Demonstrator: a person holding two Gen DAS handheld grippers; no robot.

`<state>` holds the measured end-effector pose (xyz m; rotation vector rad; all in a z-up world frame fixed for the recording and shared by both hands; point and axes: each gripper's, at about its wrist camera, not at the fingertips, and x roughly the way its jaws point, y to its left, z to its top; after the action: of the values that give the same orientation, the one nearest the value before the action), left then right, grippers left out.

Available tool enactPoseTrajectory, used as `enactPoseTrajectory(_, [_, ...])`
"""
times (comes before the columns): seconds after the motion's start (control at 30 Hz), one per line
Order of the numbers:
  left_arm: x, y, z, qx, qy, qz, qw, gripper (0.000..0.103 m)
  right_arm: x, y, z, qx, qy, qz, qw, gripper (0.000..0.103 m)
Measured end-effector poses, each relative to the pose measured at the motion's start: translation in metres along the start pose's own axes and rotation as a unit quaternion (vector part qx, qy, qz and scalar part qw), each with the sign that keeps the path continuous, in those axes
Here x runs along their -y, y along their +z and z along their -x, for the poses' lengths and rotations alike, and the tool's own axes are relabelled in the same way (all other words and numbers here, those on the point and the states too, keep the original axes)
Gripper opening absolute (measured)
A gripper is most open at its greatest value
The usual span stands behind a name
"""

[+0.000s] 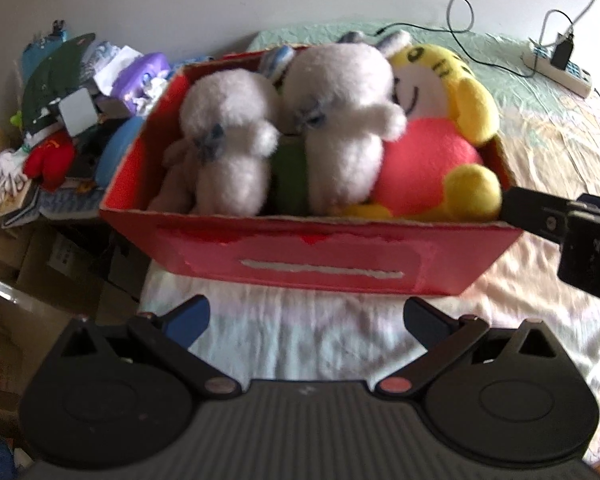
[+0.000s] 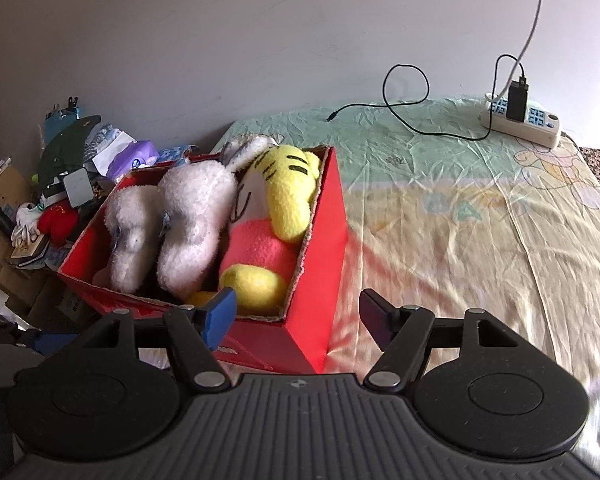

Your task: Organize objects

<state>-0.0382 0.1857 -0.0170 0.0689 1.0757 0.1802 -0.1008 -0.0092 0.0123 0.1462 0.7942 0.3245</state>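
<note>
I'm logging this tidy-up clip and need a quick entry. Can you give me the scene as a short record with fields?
setting: bed with a pale patterned sheet, beside a wall
container: red box, open top, on the bed
contents: two white plush toys side by side, yellow tiger plush at the right end
left claw: open, holding nothing, in front of the box
right claw: open, holding nothing, at the box's near right corner
also on bed: power strip, black cable
beside bed: pile of clutter
</note>
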Motion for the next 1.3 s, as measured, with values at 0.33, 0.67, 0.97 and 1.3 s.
enactPoseTrajectory(0.33, [0.005,0.004,-0.006,-0.004,-0.008,-0.018,0.9998,0.103,0.01,-0.004,0.0,-0.003,-0.022,-0.027,0.999,0.075])
enactPoseTrajectory(0.67, [0.012,0.008,-0.017,-0.017,-0.03,-0.045,0.9984,0.103,0.015,-0.006,-0.004,-0.005,-0.047,-0.042,0.998,0.075])
enactPoseTrajectory(0.97, [0.066,0.003,-0.013,-0.018,-0.076,-0.122,0.9895,0.103,0.055,-0.016,0.007,-0.01,-0.103,-0.084,0.991,0.075])
enactPoseTrajectory(1.3, [0.124,0.002,-0.005,-0.022,-0.116,-0.178,0.977,0.103,0.112,-0.03,0.027,-0.009,-0.162,-0.13,0.978,0.075])
